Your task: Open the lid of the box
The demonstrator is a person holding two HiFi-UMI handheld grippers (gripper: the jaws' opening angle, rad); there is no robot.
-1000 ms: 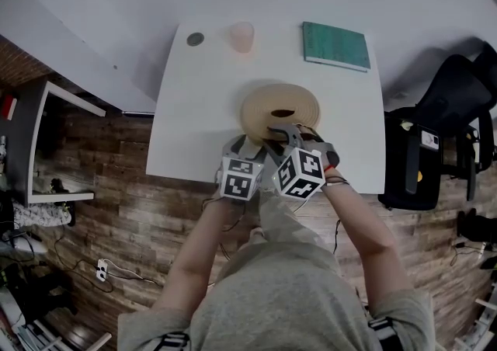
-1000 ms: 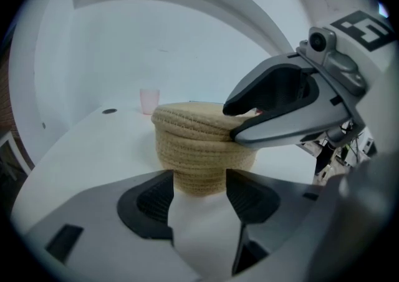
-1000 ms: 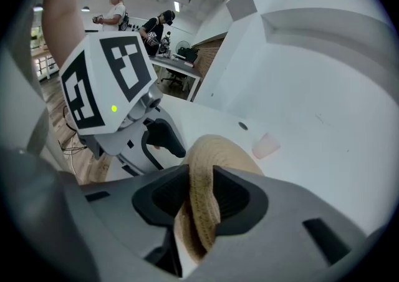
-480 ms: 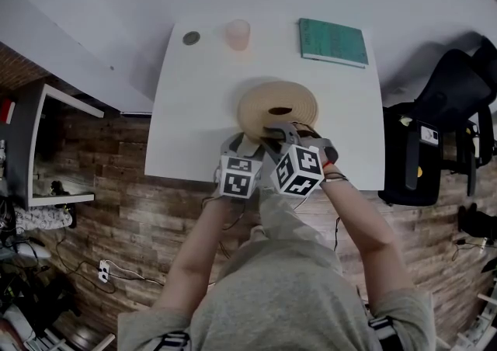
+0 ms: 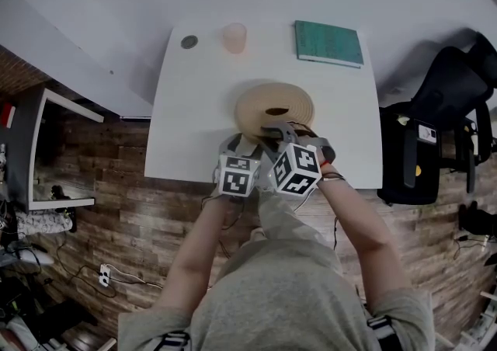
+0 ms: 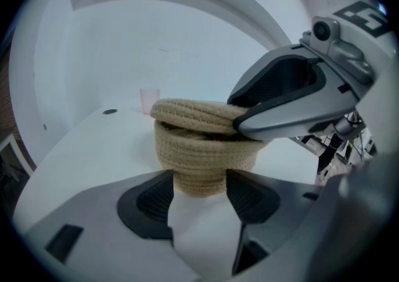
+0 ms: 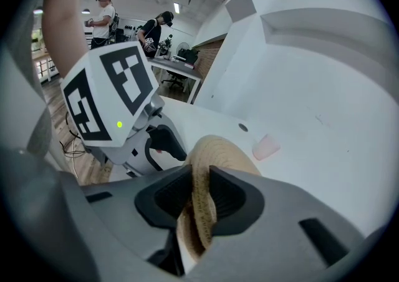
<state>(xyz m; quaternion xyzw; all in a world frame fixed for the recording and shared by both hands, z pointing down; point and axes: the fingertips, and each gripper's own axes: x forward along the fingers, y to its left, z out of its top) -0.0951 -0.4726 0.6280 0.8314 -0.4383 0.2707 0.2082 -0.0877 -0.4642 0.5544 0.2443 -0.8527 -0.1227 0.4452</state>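
At the front edge of the white table (image 5: 182,132) stood the beige coiled-rope box (image 6: 206,159). My right tongs (image 7: 199,187) were closing on its round woven lid (image 6: 190,112); my left tongs (image 6: 199,190) were spread at the base (gripping nothing), so the box might lift too.

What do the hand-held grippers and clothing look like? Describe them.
The left hand-held gripper and right hand-held gripper are grey plastic with black ribbed pads, each topped by a white cube bearing black square markers. The right one's jaws are closing on the woven lid. The person wears a grey short-sleeved shirt.
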